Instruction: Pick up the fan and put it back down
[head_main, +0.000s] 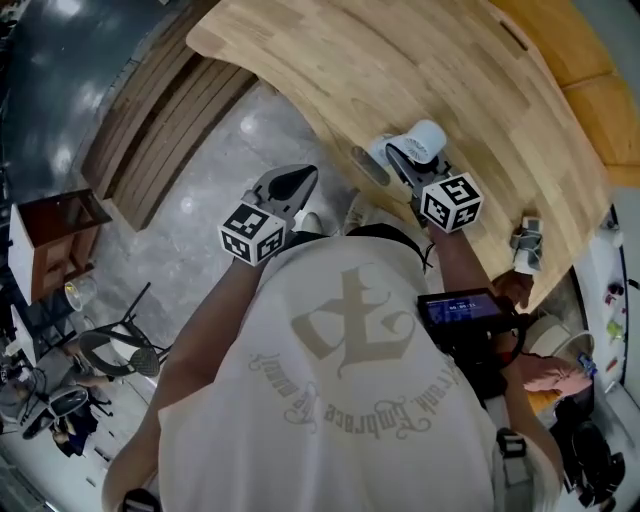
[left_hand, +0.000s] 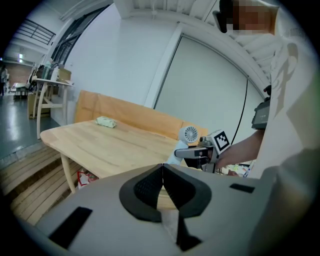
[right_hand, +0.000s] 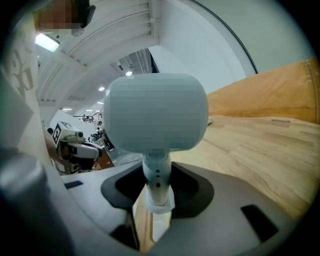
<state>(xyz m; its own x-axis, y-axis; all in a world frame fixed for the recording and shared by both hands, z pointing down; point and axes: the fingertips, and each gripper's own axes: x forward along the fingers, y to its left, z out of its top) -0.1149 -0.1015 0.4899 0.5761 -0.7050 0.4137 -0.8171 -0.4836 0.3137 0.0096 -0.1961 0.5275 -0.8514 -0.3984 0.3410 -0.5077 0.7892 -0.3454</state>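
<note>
The right hand-held gripper (right_hand: 157, 190) is clamped on the thin white stem of the fan (right_hand: 156, 112). The stem is squeezed between the two dark jaws. The round fan head is seen above them, in the middle of the right gripper view. In the head view this hand-held gripper and the fan (head_main: 428, 138) are found over the wooden worktop (head_main: 400, 60), a little right of the middle of the frame. Whether the fan's foot touches the wood cannot be told. The left hand-held gripper (left_hand: 162, 172) is closed on nothing, with its jaws pressed together. In the head view it is seen over the grey floor (head_main: 200, 190), near the worktop's edge.
</note>
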